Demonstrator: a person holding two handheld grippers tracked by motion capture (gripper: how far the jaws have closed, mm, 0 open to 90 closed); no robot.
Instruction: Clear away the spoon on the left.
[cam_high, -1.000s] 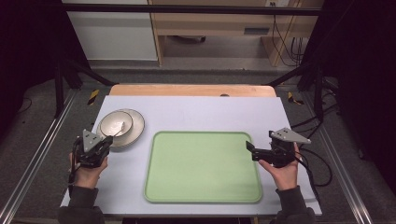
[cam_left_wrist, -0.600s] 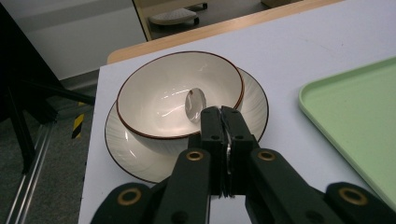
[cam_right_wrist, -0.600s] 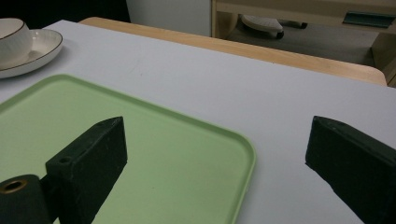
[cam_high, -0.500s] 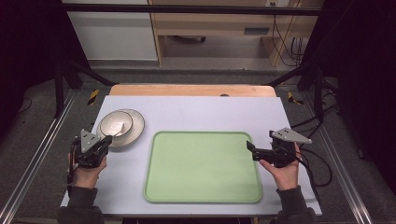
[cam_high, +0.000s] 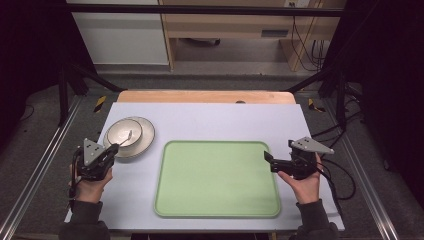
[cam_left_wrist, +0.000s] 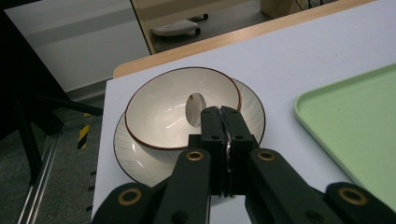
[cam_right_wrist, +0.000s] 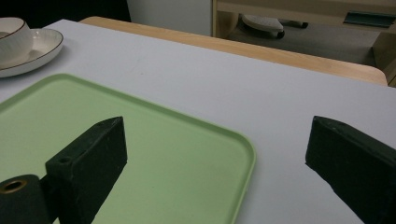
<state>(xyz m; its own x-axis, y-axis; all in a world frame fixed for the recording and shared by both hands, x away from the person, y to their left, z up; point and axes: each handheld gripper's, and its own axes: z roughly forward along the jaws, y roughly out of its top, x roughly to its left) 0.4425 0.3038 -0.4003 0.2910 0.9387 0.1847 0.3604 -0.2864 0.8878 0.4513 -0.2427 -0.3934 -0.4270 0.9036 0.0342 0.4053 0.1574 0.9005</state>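
A white-topped table (cam_high: 215, 120) with a bare wooden strip along its far edge carries everything here. Taking the pale green tray (cam_high: 216, 178) as the landmark: it lies flat in the middle of the table on the person's side, and nothing rests on it.

Off the tray's far left corner, well apart from its rim, sits a cream plate (cam_high: 146, 134) with fine ribbing and a dark edge line. A cream bowl (cam_high: 123, 133) with a brown rim stands on that plate, upright. Inside the bowl lies a white spoon (cam_high: 127, 135); in the left gripper view its oval head (cam_left_wrist: 195, 105) rests on the bowl's inner wall.

To the left of the tray, just on the person's side of the plate, the left gripper (cam_high: 111, 150) is held in the left hand (cam_high: 91, 186). Its jaws are clenched together over the bowl's near rim, and a thin metal-looking strip shows between the pads; whether that is the spoon's handle I cannot tell for sure.

At the tray's right edge the right gripper (cam_high: 268, 159) is held in the right hand (cam_high: 306, 185), its jaws spread wide with nothing between them, one over the tray's right margin, the other over bare table.
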